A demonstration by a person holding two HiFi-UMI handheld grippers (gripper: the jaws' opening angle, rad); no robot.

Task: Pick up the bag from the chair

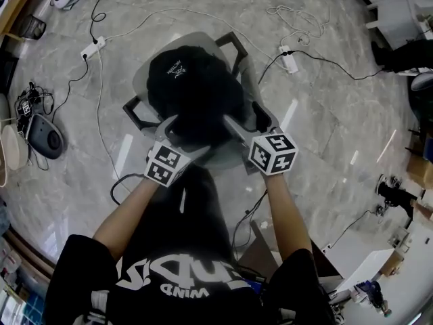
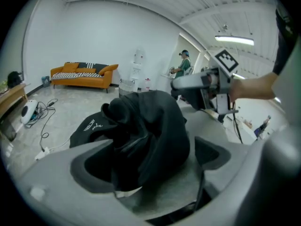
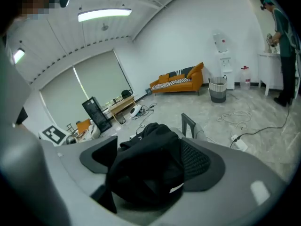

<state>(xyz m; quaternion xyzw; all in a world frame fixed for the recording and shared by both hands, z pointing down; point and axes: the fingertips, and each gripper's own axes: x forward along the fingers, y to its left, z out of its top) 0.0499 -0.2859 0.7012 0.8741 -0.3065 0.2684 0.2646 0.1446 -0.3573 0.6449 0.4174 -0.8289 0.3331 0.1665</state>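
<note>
Bag (image 1: 193,93) on chair (image 1: 252,87), seat mostly hidden

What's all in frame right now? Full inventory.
bag: 1, black, on the chair seat, between both tongs' jaws
chair: 1, grey with black armrests, mid floor
power strips: 2, white, on floor either side beyond chair
sofa: 1, orange, far side of room
bin: 1, grey, near sofa
bystander: 1, green top, standing in background
left tongs: 1, grey, open, astride bag
right tongs: 1, grey, open, astride bag
</note>
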